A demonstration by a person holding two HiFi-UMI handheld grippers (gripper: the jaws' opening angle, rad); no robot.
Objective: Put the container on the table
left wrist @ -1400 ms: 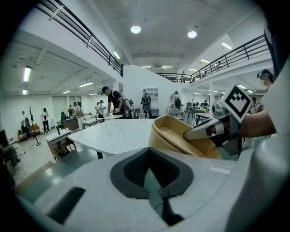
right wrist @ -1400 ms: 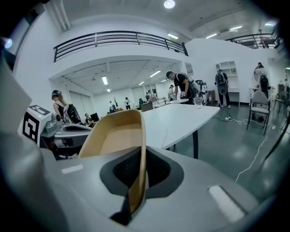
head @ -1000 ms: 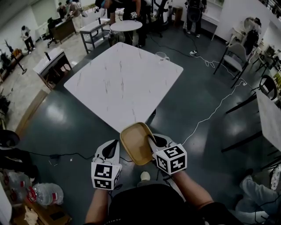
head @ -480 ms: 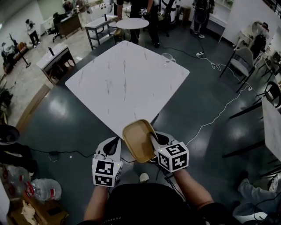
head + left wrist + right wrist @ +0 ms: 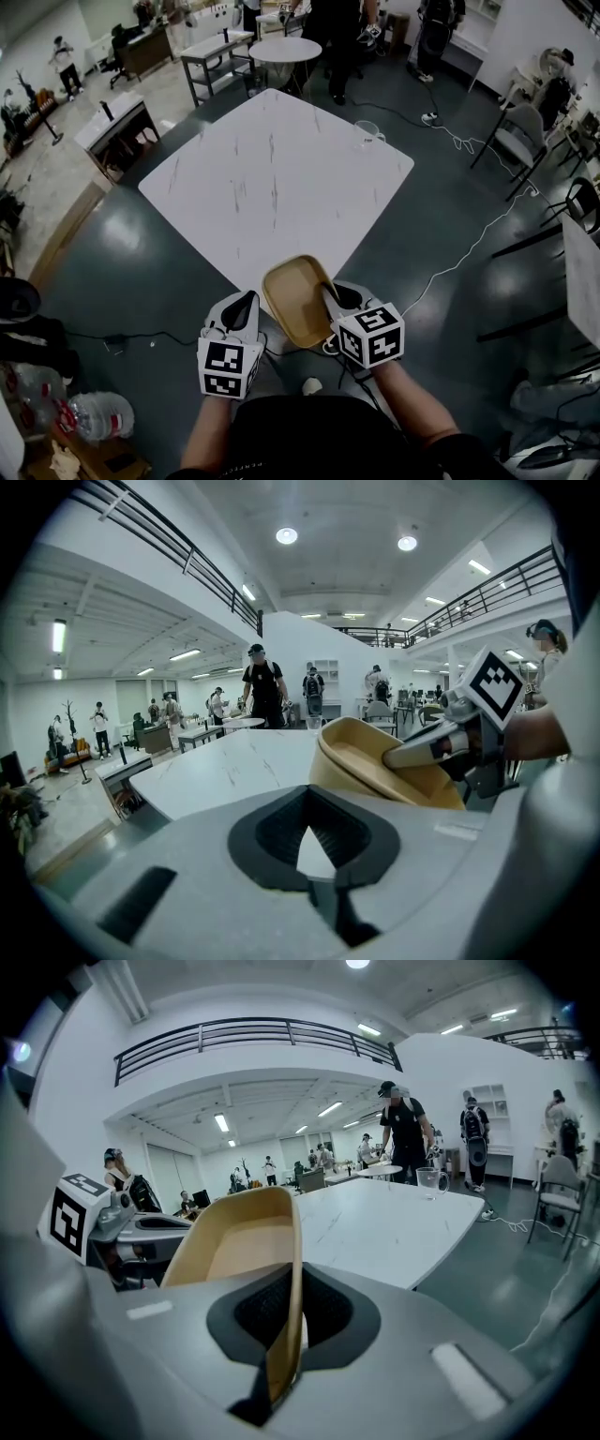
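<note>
The tan shallow plastic container (image 5: pixel 295 302) is held above the dark floor (image 5: pixel 141 272), its far end at the near corner of the white marble-topped surface (image 5: pixel 272 178). The right gripper (image 5: pixel 325 289) is clamped on its right rim. The left gripper (image 5: pixel 249 300) is just beside it on the left, with nothing between its jaws. A clear glass jug (image 5: pixel 367 134) stands on the surface's far right edge. A small round table (image 5: pixel 289 49) stands behind the surface.

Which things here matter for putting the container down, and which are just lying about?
For the job: container, gripped at its rim by the right claw; table.
Lying about: glass near the table's far edge; floor cable; bottles; chairs; empty left claw.
</note>
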